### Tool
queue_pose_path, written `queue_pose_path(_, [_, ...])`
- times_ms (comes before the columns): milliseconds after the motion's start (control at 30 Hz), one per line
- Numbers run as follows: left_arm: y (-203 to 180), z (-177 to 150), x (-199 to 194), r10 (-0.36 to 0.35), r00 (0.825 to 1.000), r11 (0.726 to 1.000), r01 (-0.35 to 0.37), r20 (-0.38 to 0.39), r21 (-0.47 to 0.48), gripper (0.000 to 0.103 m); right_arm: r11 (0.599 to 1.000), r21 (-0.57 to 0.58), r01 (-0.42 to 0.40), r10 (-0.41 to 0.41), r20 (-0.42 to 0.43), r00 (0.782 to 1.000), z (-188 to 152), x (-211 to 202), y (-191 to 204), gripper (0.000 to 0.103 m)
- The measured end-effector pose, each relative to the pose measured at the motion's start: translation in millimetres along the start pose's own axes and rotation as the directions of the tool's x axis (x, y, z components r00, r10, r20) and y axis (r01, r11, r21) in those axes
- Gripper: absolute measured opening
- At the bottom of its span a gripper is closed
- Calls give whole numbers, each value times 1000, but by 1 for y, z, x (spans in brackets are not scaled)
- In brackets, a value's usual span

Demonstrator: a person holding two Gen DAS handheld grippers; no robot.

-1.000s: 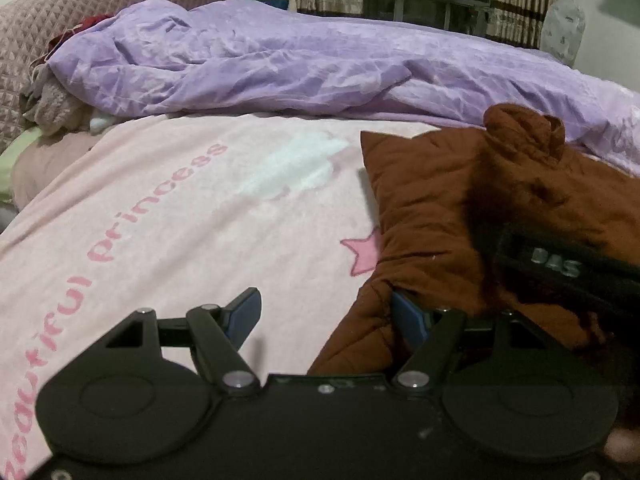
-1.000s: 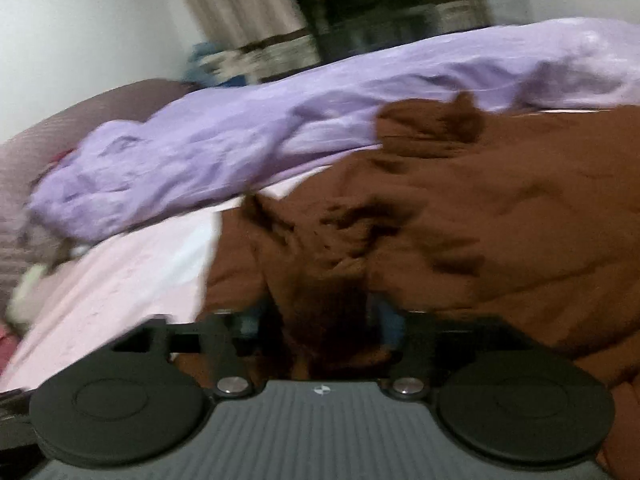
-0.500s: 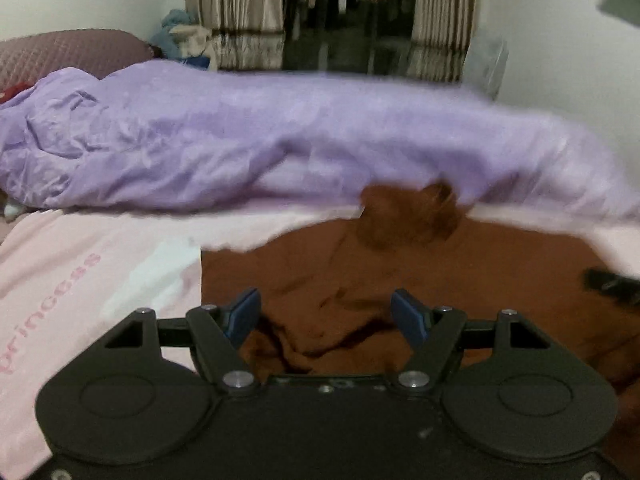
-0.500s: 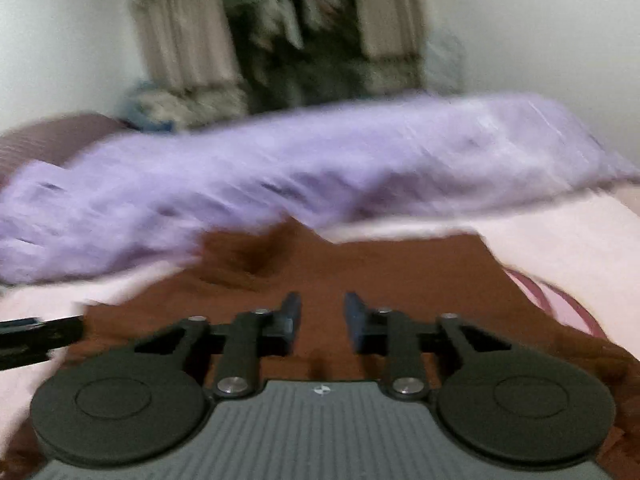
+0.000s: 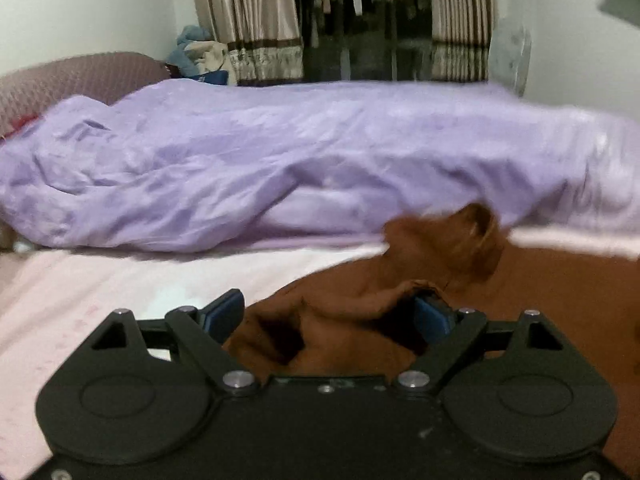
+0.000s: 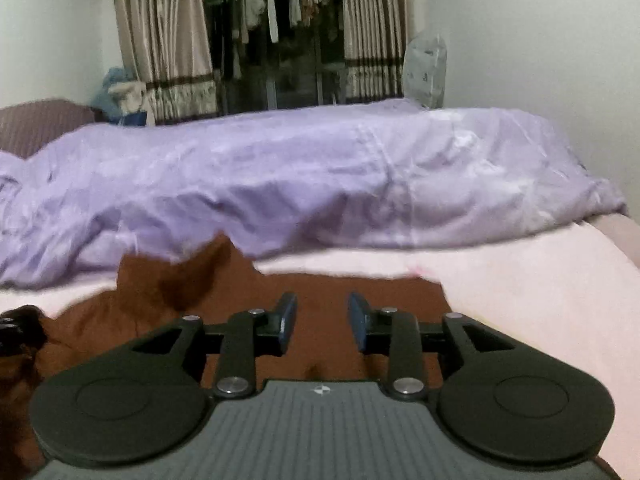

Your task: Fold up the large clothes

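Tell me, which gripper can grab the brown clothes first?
Probably the left gripper: its jaws have just opened wide, and a fold of the brown garment already bunches between them. The right gripper has nothing between its pads.

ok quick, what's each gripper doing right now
Left gripper: open, jaws just widened, brown garment bunched loosely between them.
Right gripper: open, holding nothing, above the garment.

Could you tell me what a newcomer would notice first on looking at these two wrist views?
Probably the rumpled purple quilt heaped across the far side of the bed, below the striped curtains. Next, the brown garment spread on the pink sheet in the foreground. The left gripper has its jaws wide with brown cloth bunched between them, while the right gripper hangs over the garment with narrower jaws and nothing pinched.
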State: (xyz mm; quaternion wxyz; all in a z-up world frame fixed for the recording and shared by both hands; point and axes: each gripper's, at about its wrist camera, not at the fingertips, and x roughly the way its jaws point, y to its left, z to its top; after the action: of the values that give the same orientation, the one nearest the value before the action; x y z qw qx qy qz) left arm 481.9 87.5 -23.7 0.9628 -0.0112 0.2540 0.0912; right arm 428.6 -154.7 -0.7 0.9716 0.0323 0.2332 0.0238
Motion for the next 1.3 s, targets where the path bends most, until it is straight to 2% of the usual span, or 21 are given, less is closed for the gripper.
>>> queue_pose_path(33, [-5,0,10,-23,1000,1000,23,-2,-16,91,1000,10,-22,22,2,1000,3,11,5,14])
queue_pose_path(100, [-17,-3,34,13,997,1000,-13,-81,-10,91,995,24,-92,93,-18,996,2,34,17,6])
queue_pose_path(167, [-26,-6,46,140,976,990,-136,-168,33,93,990,50,-135,139,-76,987,-4,60,32,6])
queue_pose_path(200, [-25,-8,41,155,976,988,-152,-155,31,92,987,52,-153,157,-96,983,-11,70,37,7])
queue_pose_path(267, [-14,-2,17,143,984,989,-146,-102,-19,91,988,37,-153,156,-117,981,-32,84,46,12])
queue_pose_path(333, [-1,13,-6,113,989,989,-121,-93,-88,91,990,16,-137,138,-173,975,-43,94,54,17])
queue_pose_path(400, [4,27,-33,20,999,987,-25,-32,-157,92,987,-5,-162,159,-151,976,-38,82,58,20])
queue_pose_path(433, [0,28,-41,-4,1000,990,4,0,-144,93,980,8,-198,197,-152,969,-36,77,60,20])
queue_pose_path(500, [-12,25,-43,37,999,997,-36,11,-68,93,967,11,-254,253,-156,955,-33,72,64,21])
queue_pose_path(567, [-17,20,-38,128,992,991,-128,-1,-34,93,972,-13,-236,231,-157,960,-33,72,65,21])
queue_pose_path(600, [-13,18,-38,117,993,992,-117,-21,-45,91,972,-6,-234,230,-162,960,-32,73,63,21])
queue_pose_path(667, [4,16,-44,80,995,992,-85,-60,-89,83,968,30,-248,249,-166,954,-23,72,56,22])
queue_pose_path(767, [18,-1,-60,44,988,993,-60,-148,-103,17,970,48,-237,241,-113,964,-8,62,43,28])
queue_pose_path(833, [33,-13,-57,20,978,992,-45,-207,-116,16,973,40,-227,229,-73,971,0,52,39,30])
queue_pose_path(900, [36,-32,-52,45,963,994,-71,-266,-86,16,974,34,-225,226,-36,973,8,42,36,31])
queue_pose_path(967, [39,-43,-45,50,956,993,-79,-290,-89,20,972,39,-232,233,-9,972,14,37,34,35])
queue_pose_path(1033, [35,-47,-34,69,960,993,-92,-271,-72,31,970,41,-242,242,4,970,16,35,34,36])
queue_pose_path(1100, [30,-44,-19,109,969,992,-121,-224,-41,61,970,36,-239,239,2,971,16,38,35,37])
queue_pose_path(1167, [31,-42,-9,134,953,989,-144,-270,-17,74,972,34,-232,232,-15,973,15,43,37,37])
queue_pose_path(1233, [42,-36,-12,109,942,989,-136,-318,-64,81,973,31,-229,229,-22,973,17,43,36,37])
queue_pose_path(1300, [54,-28,-39,32,963,984,-78,-266,-162,103,973,29,-231,231,-1,973,18,39,34,37])
